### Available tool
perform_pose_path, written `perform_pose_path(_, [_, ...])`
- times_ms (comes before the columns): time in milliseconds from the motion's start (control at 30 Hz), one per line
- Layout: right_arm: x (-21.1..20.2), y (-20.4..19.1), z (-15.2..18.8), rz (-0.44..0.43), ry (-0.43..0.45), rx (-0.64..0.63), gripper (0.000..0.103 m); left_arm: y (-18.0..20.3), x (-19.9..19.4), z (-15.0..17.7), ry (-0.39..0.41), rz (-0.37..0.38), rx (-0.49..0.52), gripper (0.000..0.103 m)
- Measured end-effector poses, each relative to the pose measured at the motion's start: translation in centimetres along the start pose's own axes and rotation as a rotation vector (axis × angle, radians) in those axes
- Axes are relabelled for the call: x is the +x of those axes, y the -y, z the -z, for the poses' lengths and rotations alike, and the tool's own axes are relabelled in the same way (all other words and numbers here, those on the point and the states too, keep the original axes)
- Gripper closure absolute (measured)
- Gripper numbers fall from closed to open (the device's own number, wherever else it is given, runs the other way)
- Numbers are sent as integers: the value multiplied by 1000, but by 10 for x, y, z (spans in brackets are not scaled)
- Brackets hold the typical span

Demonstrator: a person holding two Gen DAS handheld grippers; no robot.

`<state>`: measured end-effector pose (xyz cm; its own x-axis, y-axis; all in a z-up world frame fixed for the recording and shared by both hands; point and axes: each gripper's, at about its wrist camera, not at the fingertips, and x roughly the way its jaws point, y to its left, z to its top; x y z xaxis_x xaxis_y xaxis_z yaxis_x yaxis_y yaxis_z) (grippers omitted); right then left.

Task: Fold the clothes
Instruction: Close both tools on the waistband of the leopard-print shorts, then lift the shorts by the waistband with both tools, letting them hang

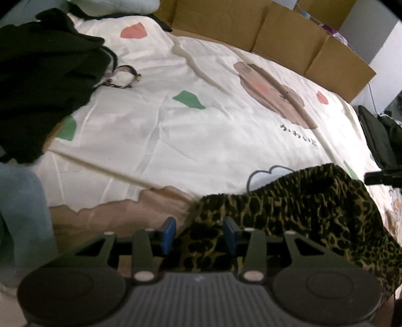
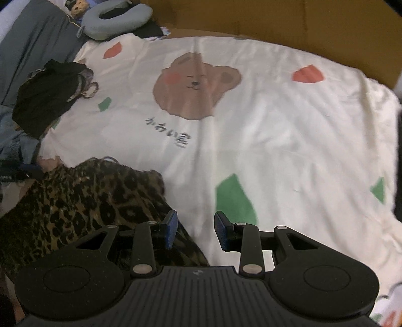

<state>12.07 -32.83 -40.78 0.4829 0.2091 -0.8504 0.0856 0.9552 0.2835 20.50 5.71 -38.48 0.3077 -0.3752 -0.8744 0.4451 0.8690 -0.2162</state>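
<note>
From the left wrist, the left gripper (image 1: 198, 232) has its jaws spread over the near edge of the leopard-print garment (image 1: 301, 208), which lies on the bed cover (image 1: 155, 130); whether the pads press the cloth cannot be told. A black garment (image 1: 42, 75) sits far left — cardboard boxes (image 1: 289, 37) line the far side.

From the right wrist, the right gripper (image 2: 196, 231) stands with jaws spread, nothing between them — the leopard-print garment lies left. Only here show the bear print (image 2: 196, 85) whole and a neck pillow (image 2: 115, 20).

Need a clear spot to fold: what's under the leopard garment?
The leopard garment lies on the bear-print cover. Whatever sits beneath its folds is hidden.
</note>
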Motion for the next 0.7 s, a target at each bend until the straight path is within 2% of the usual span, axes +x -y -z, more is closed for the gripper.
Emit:
perform_pose_path(133, [13, -11, -8, -46, 11, -11, 64, -1, 9, 4, -11, 7, -22, 59])
perform_pose_path(333, [28, -16, -4, -53, -2, -13, 64, -4, 17, 10, -39, -6, -38, 59])
perform_pose_path(500, [36, -24, 5, -60, -44, -73, 64, -3, 20, 13, -69, -19, -14, 57])
perform_pose_path(700, [44, -34, 5, -46, -49, -151, 63, -3, 24, 17, -86, -34, -8, 57])
